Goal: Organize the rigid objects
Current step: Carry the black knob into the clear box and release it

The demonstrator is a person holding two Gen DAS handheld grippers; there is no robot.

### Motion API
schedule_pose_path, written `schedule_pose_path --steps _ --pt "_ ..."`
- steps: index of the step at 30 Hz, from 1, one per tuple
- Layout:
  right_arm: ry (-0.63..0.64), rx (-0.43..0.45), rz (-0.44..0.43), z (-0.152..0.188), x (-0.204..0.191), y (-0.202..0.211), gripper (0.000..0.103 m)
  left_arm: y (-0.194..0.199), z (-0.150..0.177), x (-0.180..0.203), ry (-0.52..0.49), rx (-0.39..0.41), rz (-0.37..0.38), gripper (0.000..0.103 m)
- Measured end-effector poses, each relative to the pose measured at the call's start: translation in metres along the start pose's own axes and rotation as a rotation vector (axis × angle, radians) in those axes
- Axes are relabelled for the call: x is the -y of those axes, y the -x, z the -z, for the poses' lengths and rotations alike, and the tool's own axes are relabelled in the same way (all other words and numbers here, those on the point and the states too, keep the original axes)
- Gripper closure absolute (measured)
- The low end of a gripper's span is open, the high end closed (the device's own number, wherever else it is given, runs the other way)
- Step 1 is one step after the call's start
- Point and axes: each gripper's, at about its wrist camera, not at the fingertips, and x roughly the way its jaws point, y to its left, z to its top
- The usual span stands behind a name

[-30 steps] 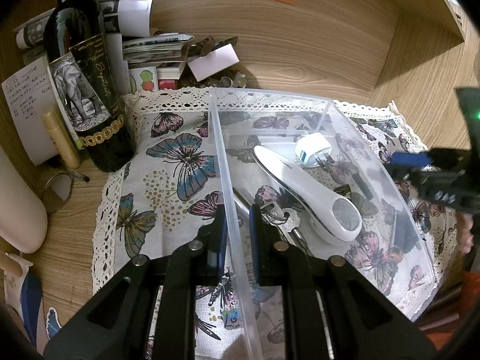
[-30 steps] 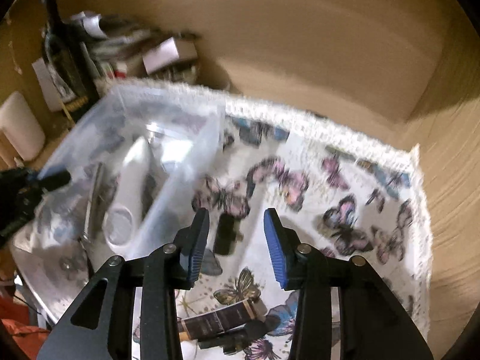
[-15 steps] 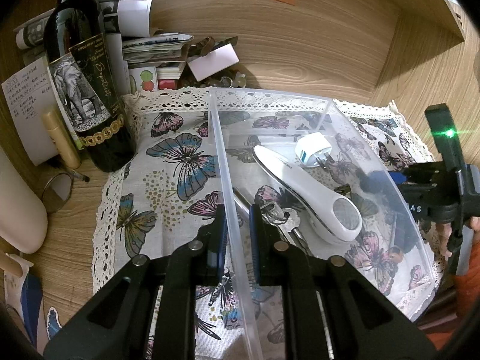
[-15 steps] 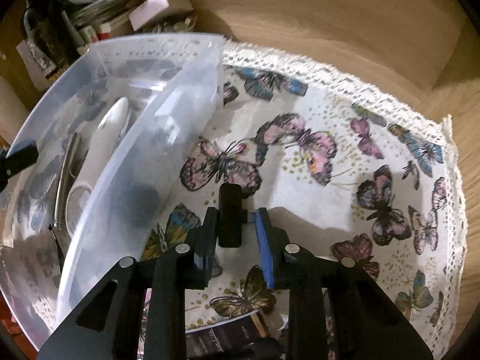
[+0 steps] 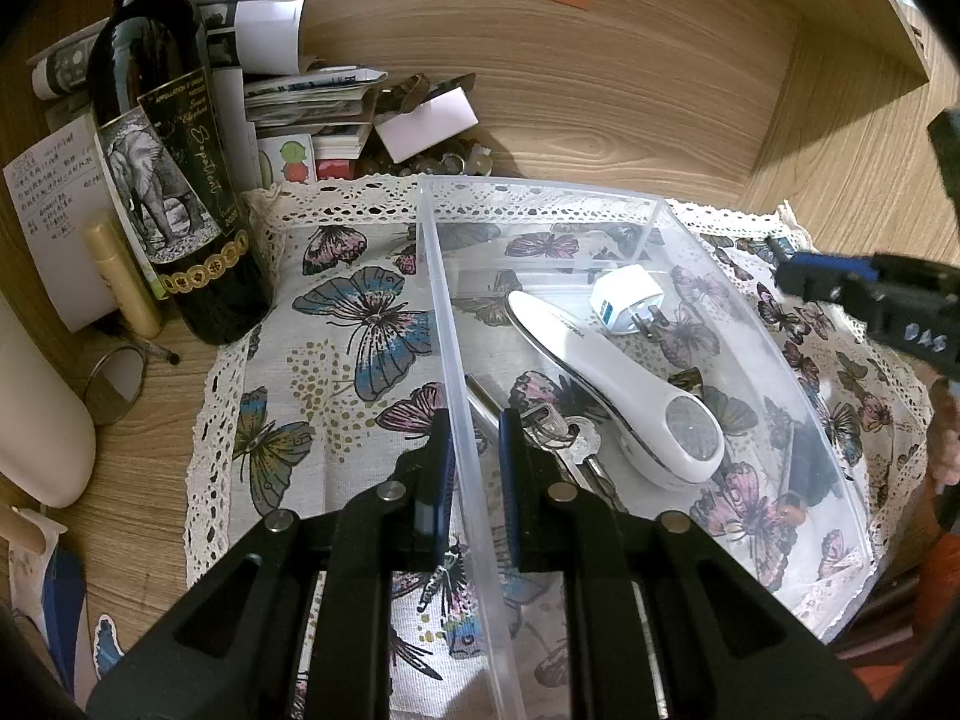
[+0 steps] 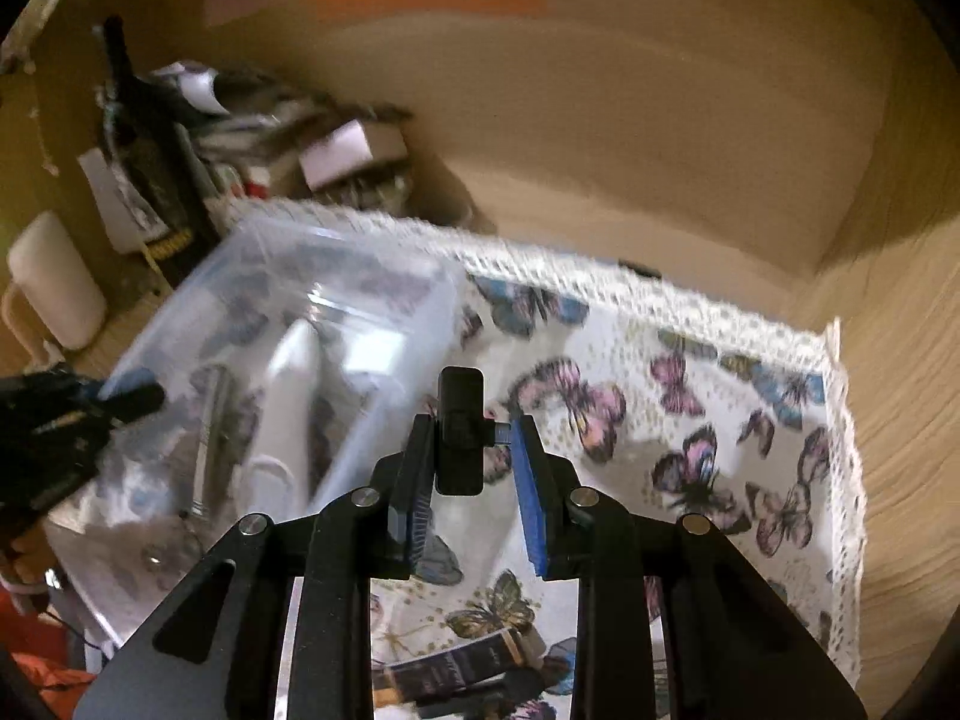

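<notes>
My left gripper (image 5: 474, 450) is shut on the left wall of a clear plastic bin (image 5: 447, 312) standing on a butterfly cloth. In the bin lie a white handheld device (image 5: 624, 384), a white plug adapter (image 5: 627, 300) and a bunch of keys (image 5: 564, 438). My right gripper (image 6: 471, 441) is shut on a small black device with a plug (image 6: 459, 438) and holds it lifted above the cloth, just right of the bin (image 6: 300, 312). The right gripper also shows at the right edge of the left wrist view (image 5: 864, 300).
A dark wine bottle (image 5: 162, 180), a gold tube (image 5: 123, 282), a small round mirror (image 5: 114, 384) and a pile of papers and boxes (image 5: 336, 114) crowd the back left. Wooden walls close in behind and right. A dark flat stick (image 6: 456, 669) lies on the cloth under my right gripper.
My right gripper closed on the small black device and has lifted it off the cloth, moving up and back. The left gripper and bin have not moved.
</notes>
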Motion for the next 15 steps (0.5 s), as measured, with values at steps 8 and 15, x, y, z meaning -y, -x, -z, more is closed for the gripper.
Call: schedule_pose_path --steps 8,15 --pt "0.072 0.070 -0.054 -0.016 -0.030 0.017 0.080 0.000 0.000 0.000 0.000 0.000 0.001 0.090" --pt "0.129 0.054 -0.112 -0.016 -0.055 0.012 0.080 0.001 0.001 0.000 0.003 0.001 0.004 0.090"
